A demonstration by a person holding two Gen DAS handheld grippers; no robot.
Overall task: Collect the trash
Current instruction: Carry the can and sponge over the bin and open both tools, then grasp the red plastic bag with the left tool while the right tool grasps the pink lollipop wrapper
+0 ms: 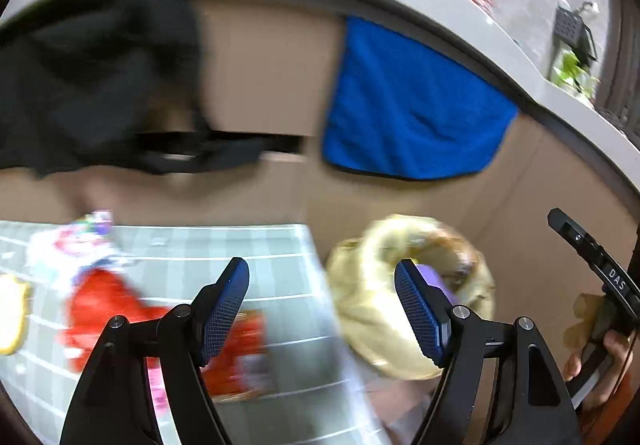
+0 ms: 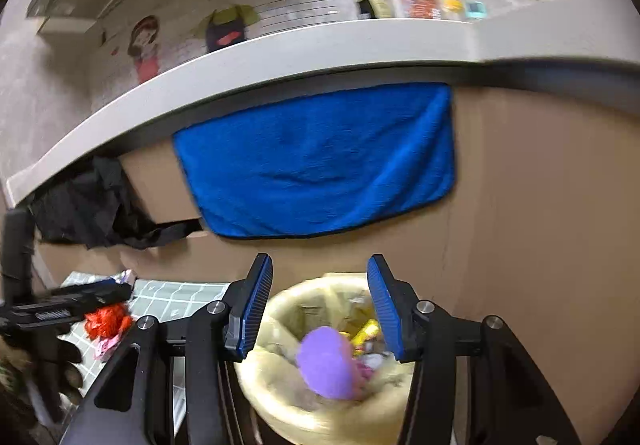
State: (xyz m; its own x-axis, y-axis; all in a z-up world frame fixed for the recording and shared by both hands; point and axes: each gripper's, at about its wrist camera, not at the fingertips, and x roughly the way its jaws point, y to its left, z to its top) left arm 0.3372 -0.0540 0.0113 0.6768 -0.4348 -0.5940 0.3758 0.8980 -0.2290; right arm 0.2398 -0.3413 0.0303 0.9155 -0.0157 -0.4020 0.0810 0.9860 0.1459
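One trash bin lined with a pale yellow bag stands on the floor against the brown cabinet front, just off the right edge of the checked mat. Inside it lies a heap of mixed trash: a yellow wrapper, some white and pink scraps, too blurred to count. One purple piece shows over the bin's mouth, below the right gripper, whose blue-padded jaws stand apart with nothing between them.

The left gripper is likewise spread wide and empty, over the mat's right edge, with the bin just behind its right finger. On the mat lie one red crumpled wrapper, one white and pink wrapper toward the far edge, a red packet near the left finger, and one yellow piece at the left.

One blue towel and one black cloth hang from the counter edge above.
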